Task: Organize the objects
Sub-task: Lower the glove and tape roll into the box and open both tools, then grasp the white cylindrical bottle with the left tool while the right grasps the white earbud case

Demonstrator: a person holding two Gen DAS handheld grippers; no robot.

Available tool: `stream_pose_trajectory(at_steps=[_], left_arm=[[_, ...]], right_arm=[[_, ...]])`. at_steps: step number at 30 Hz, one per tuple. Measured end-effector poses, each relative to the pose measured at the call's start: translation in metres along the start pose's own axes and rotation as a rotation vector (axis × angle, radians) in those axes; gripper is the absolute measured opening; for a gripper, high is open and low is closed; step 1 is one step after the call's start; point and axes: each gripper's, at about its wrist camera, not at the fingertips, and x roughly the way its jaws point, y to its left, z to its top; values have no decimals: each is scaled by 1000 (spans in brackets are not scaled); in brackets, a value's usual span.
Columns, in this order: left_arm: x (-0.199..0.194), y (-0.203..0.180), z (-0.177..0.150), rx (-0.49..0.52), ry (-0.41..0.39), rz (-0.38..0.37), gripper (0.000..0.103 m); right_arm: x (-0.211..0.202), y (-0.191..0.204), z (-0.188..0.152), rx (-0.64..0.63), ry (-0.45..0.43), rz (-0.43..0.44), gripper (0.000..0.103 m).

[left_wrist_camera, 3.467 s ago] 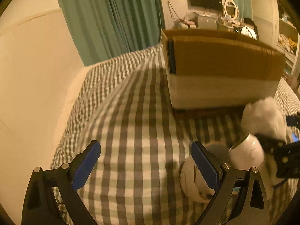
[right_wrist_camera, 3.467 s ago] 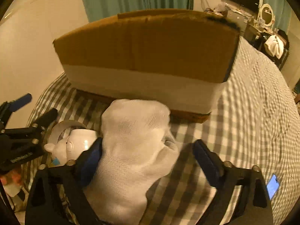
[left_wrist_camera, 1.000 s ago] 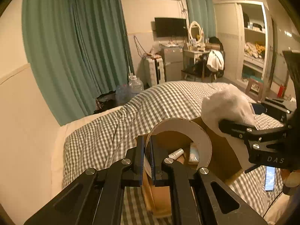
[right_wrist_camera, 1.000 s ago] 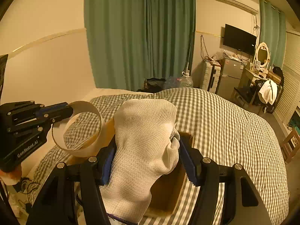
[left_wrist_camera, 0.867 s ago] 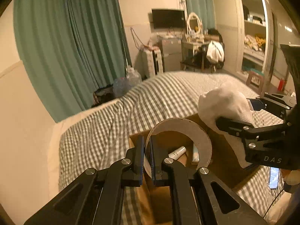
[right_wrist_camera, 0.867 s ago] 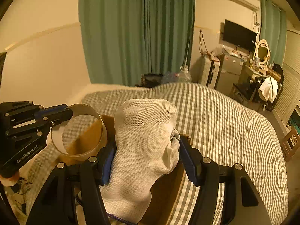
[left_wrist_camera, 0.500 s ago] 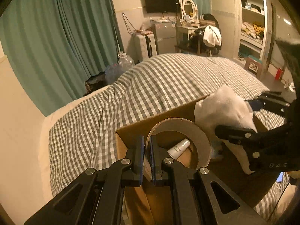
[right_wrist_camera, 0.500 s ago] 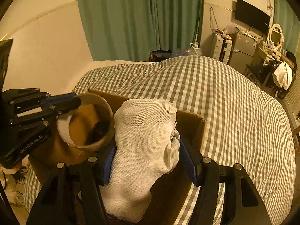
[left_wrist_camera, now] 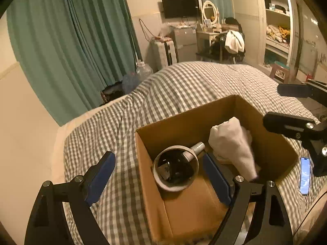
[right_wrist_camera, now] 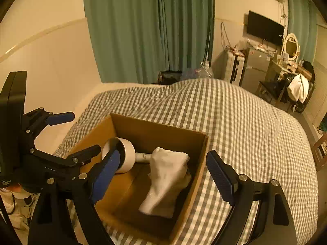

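An open cardboard box [left_wrist_camera: 184,210] [right_wrist_camera: 153,128] sits on the checked bed. Inside it lie a white tape roll [left_wrist_camera: 176,183] [right_wrist_camera: 128,153], a white sock [left_wrist_camera: 233,147] [right_wrist_camera: 165,175] and a small white tube [left_wrist_camera: 194,150] [right_wrist_camera: 143,156]. My left gripper [left_wrist_camera: 161,177] is open and empty above the box's left part. My right gripper [right_wrist_camera: 163,175] is open and empty above the sock. The right gripper also shows at the right of the left wrist view [left_wrist_camera: 294,110], and the left gripper at the left of the right wrist view [right_wrist_camera: 71,132].
The checked bedspread [right_wrist_camera: 235,118] spreads around the box. A phone [left_wrist_camera: 305,175] lies on the bed right of the box. Green curtains [right_wrist_camera: 147,30], a beige wall, a TV, dresser and wardrobe stand beyond the bed.
Both grippers have opened. The tape roll has dropped from the left gripper and the sock from the right gripper into the box.
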Motion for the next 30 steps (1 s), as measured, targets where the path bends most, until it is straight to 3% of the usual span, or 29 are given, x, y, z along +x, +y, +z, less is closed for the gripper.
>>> stream_pose_trajectory(at_steps=[8, 14, 22, 30], left_arm=[[-62, 10, -21, -75, -44, 21, 92], [-87, 9, -52, -96, -50, 54, 93], [-64, -15, -113, -149, 33, -14, 93], [-61, -45, -143, -131, 53, -38, 93]], right_arm=[[-78, 27, -15, -37, -90, -33, 88], [-105, 44, -50, -44, -102, -27, 88], [-68, 45, -125, 20, -3, -36, 88], [-38, 26, -163, 89, 75, -67, 88]])
